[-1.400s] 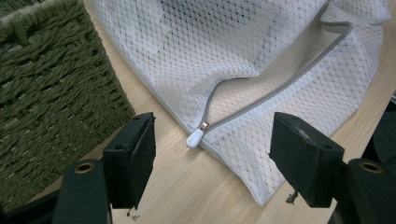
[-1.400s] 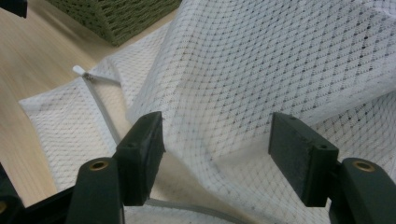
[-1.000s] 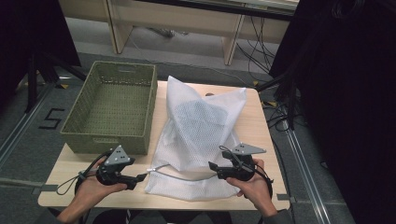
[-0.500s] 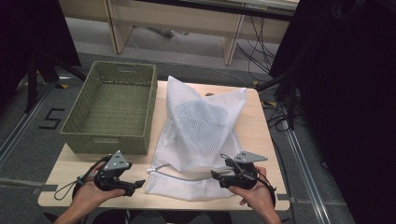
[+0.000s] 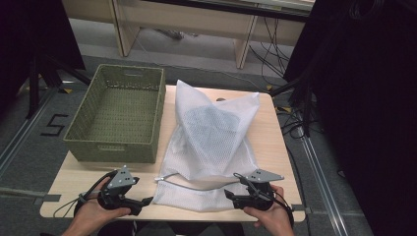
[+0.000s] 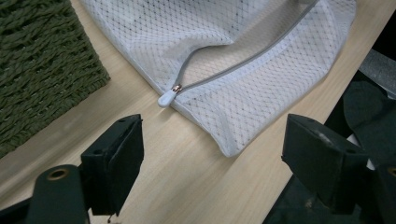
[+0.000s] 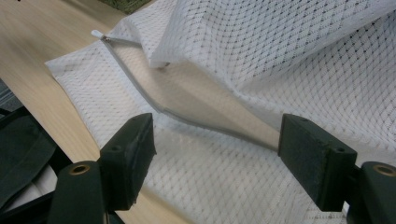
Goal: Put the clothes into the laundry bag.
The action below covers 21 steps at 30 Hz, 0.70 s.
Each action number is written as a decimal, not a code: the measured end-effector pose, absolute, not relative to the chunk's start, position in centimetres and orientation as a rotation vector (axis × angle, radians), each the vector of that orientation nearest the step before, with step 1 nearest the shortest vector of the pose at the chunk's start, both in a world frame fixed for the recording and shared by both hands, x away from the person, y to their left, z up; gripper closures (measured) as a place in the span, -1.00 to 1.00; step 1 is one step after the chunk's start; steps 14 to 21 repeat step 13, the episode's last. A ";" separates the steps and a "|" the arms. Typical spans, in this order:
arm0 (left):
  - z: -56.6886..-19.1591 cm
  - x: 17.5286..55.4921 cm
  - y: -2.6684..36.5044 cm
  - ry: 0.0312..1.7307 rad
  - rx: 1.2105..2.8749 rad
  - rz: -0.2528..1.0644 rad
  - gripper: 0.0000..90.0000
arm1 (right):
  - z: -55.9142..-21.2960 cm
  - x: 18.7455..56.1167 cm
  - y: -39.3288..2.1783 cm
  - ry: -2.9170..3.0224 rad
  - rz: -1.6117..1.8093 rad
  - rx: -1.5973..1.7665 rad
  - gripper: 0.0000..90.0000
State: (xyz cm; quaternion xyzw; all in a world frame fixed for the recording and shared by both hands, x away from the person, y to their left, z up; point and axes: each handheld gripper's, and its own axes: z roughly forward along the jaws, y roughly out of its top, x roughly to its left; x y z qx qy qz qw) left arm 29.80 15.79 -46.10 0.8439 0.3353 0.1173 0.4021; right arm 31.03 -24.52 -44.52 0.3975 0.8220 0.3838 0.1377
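Black "5" marked on floor (image 5: 51, 125).

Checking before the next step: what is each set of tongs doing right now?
Left tongs: open, holding nothing, jaws just opened, short of the zipper pull.
Right tongs: open, nothing gripped, over the mesh bag.

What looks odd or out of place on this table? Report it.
The white mesh laundry bag lies rumpled, its grey zipper open along the near edge and the mouth gaping, with the pull at one end. A dark item shows inside. The green woven basket sits straight.

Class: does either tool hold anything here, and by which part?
Nothing is held. The left tool and right tool stand open by the mesh bag.
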 end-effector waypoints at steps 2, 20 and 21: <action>-46.1 29.8 15.8 0.846 2.135 0.302 -0.55 | -44.5 30.8 -24.6 2.380 1.104 1.139 -0.37; -46.2 30.1 16.0 0.873 2.132 0.307 -0.55 | -44.6 30.6 -24.6 2.376 1.105 1.145 -0.37; -46.2 30.1 16.0 0.873 2.132 0.307 -0.55 | -44.6 30.6 -24.6 2.376 1.105 1.145 -0.37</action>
